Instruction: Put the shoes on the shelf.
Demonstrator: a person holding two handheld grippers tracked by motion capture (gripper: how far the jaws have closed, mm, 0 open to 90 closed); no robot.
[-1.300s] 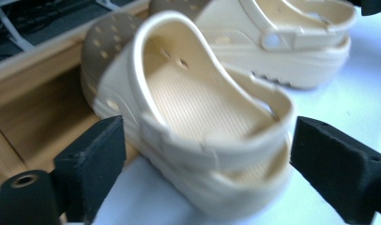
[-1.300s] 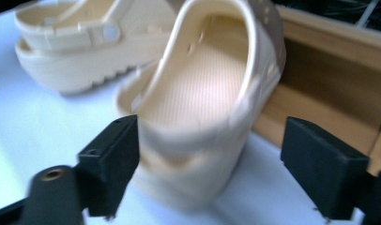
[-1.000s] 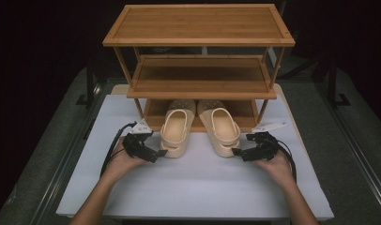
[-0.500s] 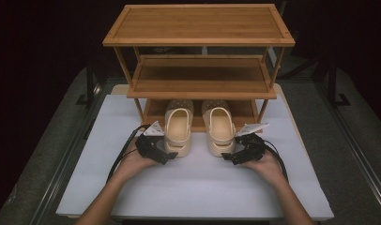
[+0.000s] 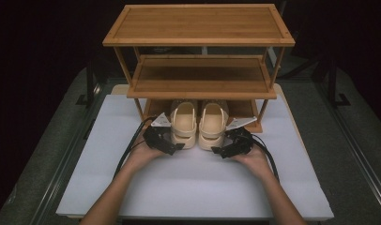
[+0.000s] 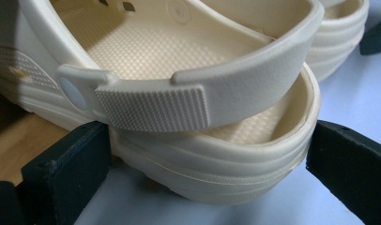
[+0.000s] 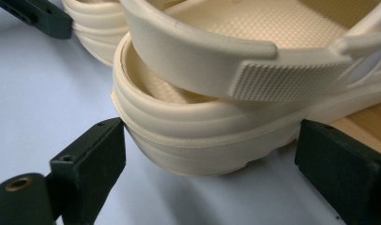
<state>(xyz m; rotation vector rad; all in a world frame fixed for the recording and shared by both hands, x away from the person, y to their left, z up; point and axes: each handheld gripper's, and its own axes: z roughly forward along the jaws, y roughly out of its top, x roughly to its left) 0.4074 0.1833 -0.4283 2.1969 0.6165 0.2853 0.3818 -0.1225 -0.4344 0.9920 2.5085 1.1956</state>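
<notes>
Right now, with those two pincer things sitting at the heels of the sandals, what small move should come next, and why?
Probably close both sets of jaws. The left hand-held gripper has its jaws open on either side of the left clog's heel, with a gap on one side. The right hand-held gripper straddles the right clog's heel the same way. Both heels still stick out of the bottom shelf, so a firm grip seems needed first.

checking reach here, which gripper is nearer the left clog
Left. The left gripper is open around the left clog's heel; the right gripper is at the right clog's heel, one shoe farther over.
</notes>
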